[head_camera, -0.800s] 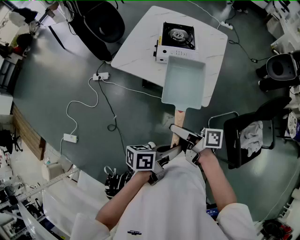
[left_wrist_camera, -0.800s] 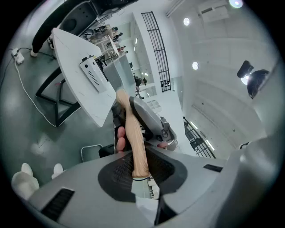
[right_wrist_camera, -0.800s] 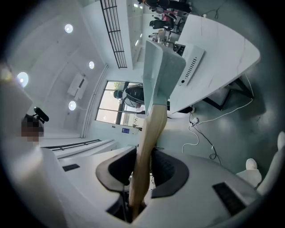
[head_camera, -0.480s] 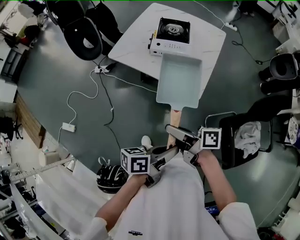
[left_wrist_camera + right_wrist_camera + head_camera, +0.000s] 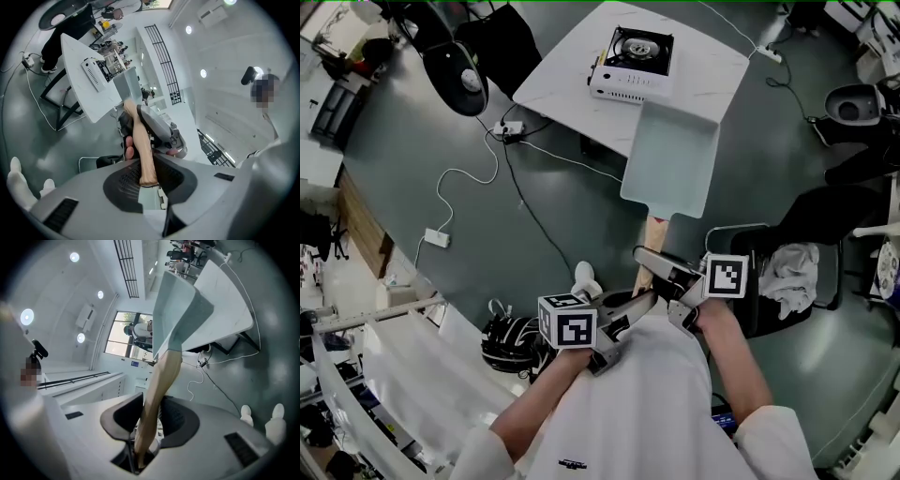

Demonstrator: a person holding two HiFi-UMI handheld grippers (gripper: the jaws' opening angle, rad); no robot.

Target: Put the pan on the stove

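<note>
A pale blue-green rectangular pan (image 5: 670, 155) with a wooden handle (image 5: 654, 234) hangs in the air, its far end over the near edge of the white table (image 5: 562, 89). The portable gas stove (image 5: 633, 61) stands on that table, to the left of and beyond the pan. My right gripper (image 5: 652, 262) is shut on the handle partway along it, and my left gripper (image 5: 639, 300) is shut on the handle's end. In the left gripper view the handle (image 5: 140, 145) runs out from my left gripper (image 5: 147, 176) past the right one. In the right gripper view my right gripper (image 5: 150, 420) clasps the handle (image 5: 157, 394), with the pan (image 5: 176, 310) tilted above it.
Cables and a power strip (image 5: 508, 128) lie on the grey floor left of the table. A black office chair (image 5: 455, 70) stands at the table's left. At the right stands a dark chair with a cloth (image 5: 787, 272) on it. A black bundle (image 5: 508, 342) lies near my feet.
The head view has shifted, so the table and stove now sit further up and left. The pan now lies to the right of the stove rather than just in front of it. Both grips are unchanged.
</note>
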